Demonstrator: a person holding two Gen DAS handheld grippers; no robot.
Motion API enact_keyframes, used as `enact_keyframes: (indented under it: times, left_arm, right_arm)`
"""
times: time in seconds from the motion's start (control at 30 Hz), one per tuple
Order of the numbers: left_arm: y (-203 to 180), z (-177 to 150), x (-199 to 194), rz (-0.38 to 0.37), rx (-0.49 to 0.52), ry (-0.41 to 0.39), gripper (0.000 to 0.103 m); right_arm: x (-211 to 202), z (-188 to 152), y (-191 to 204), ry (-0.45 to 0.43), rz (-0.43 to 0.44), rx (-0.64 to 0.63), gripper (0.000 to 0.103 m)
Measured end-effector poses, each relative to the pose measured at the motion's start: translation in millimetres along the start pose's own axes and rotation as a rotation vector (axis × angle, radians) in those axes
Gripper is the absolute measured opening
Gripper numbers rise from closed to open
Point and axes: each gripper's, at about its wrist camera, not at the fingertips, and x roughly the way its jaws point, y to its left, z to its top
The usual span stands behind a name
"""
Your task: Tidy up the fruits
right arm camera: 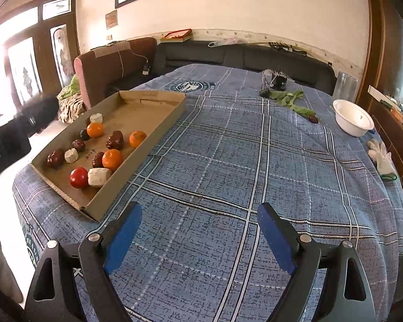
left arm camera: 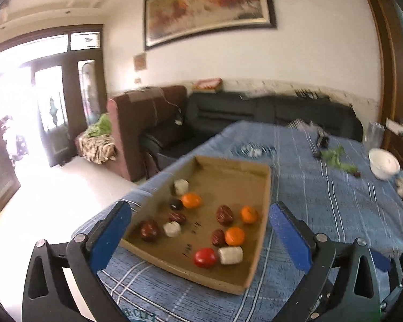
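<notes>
Left hand-held gripper (left arm camera: 200,232) held above the near end of the cardboard tray (left arm camera: 264,187), blue pads spread wide, nothing between them. Right hand-held gripper (right arm camera: 200,234) likewise parted and empty, hovering over bare blue plaid cloth (right arm camera: 228,147) on the counter, to the right of the tray (right arm camera: 158,126).

In the tray, at the counter's left edge — three oranges (right arm camera: 112,158) (right arm camera: 137,138) (right arm camera: 95,130), a red tomato (right arm camera: 78,177) touching a white chunk (right arm camera: 99,177), two more white chunks (right arm camera: 71,155) (right arm camera: 96,118), several wrinkled dark red dates (right arm camera: 114,140), one small black fruit (right arm camera: 83,134). All loose, crowded toward the near half; far half bare cardboard.

Far right on the cloth: white bowl (right arm camera: 353,118), white gloves (right arm camera: 381,155), green fabric strip (right arm camera: 292,100) — well apart from the tray. Left view blurred.
</notes>
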Motion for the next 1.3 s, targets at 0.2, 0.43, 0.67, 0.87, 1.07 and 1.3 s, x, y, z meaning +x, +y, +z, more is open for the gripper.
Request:
enact_keyframes:
  times: [0.2,0.43,0.67,0.87,1.07,1.3]
  left_arm:
    - [11.9,2.2,-10.9,0.085,-0.026,-0.059,0.103]
    - [18.7,1.1,-2.1,0.015,-0.026,0.013,0.103]
    - [36.1,-7.2,5.5,0.013,-0.04,0.072,0.103]
    - [49.2,-15.2,17.6,0.007,-0.063,0.125,0.103]
    - [58.4,-21.2,31.4,-0.01,-0.081,0.18,0.103]
    - [71.1,-25.0,46.2,-0.018,-0.105,0.225,0.103]
  right_arm:
    - [-7.1,0.6,4.7,-0.035,0.007,-0.013,0.093]
    - [-6.0,6.9,17.5,-0.026,0.026,-0.059,0.093]
    - [-2.7,22.8,36.5,-0.016,0.022,-0.127,0.095]
    - [-0.6,29.4,60.2,-0.024,0.038,-0.185,0.096]
    - [7.9,35.5,79.6,-0.018,0.027,-0.225,0.098]
    - [21.3,39.1,81.7,0.022,0.032,-0.198,0.098]
